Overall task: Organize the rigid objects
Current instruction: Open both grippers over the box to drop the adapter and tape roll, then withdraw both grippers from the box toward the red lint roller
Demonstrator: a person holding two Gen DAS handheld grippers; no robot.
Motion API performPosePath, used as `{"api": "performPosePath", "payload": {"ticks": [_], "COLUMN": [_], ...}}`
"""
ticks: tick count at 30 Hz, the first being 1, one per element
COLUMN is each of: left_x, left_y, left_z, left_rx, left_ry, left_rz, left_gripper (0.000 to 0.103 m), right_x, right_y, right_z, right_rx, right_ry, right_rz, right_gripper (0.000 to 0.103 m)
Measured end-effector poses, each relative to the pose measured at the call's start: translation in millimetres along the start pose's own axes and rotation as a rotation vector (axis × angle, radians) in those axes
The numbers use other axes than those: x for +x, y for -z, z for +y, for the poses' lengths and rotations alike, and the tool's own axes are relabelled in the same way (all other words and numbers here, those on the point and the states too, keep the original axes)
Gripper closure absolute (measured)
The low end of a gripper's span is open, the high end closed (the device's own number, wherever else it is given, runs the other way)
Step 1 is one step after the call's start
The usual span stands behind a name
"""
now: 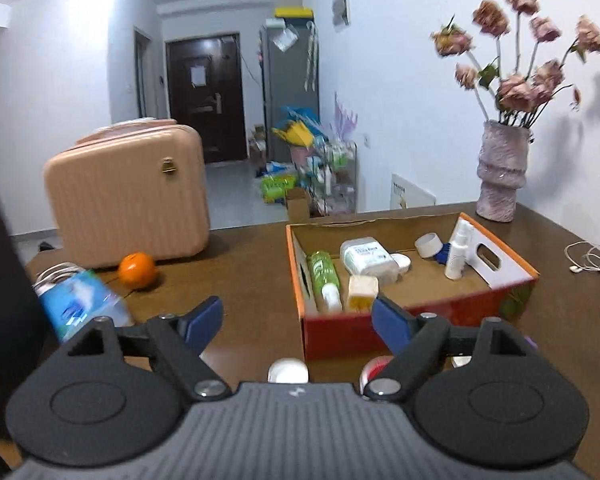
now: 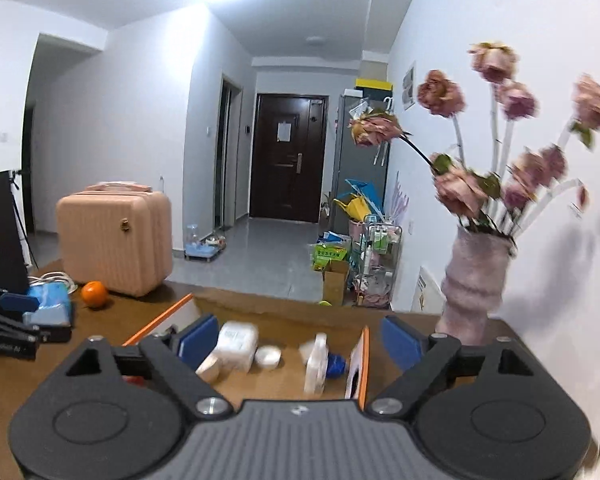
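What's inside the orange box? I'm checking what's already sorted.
The box holds a green bottle, wipes pack, yellow block, white jar, blue item and spray bottle. The near wall hides the floor behind it.

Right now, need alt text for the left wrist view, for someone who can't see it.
The open left claw hovers empty above a brown table, facing an orange-rimmed cardboard box holding a green bottle, a white spray bottle and other small containers. A pink case and an orange sit left, a vase of flowers right.

Home: suitcase [image 1: 126, 196], front door [image 2: 288, 158].
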State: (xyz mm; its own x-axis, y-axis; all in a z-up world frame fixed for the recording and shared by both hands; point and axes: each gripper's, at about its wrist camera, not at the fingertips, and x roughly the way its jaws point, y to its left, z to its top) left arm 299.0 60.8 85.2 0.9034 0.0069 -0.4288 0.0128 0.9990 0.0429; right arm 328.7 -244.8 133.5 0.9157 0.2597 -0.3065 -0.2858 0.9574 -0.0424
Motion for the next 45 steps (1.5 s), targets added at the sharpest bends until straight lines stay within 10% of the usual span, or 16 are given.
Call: {"api": "performPosePath", "payload": {"ticks": [5,12,22,34,45], "left_x": [-80,-137,-150,-91,54], "left_y": [69,157,163,138,65], "left_z": [-17,-34,-37,-42,-38], "left_rx": [0.014,-0.048,-0.042,-0.055,-0.07], "left_ry": [0.006,0.045,0.032,0.062,0.087], "left_rz": [-0.111,-0.028,-0.033,0.053,0.159], "left_gripper": [0.0,0.0,0.0,0.0,0.016], "right_x": [-77,-154,-167,-115,-12], "right_y": [79,187,204,203,175], "right_z": [29,72,84,60,23], "right_rx": [0.031,0.057,0.085,0.168,0.249], "right_ry": [-0.017,-0.021,-0.038,-0.058,-0.059], "right_rz": [-0.05,-0.089,-0.042,0.15,0.274], "right_gripper": [0.01,0.005,0.006,0.04,0.073]}}
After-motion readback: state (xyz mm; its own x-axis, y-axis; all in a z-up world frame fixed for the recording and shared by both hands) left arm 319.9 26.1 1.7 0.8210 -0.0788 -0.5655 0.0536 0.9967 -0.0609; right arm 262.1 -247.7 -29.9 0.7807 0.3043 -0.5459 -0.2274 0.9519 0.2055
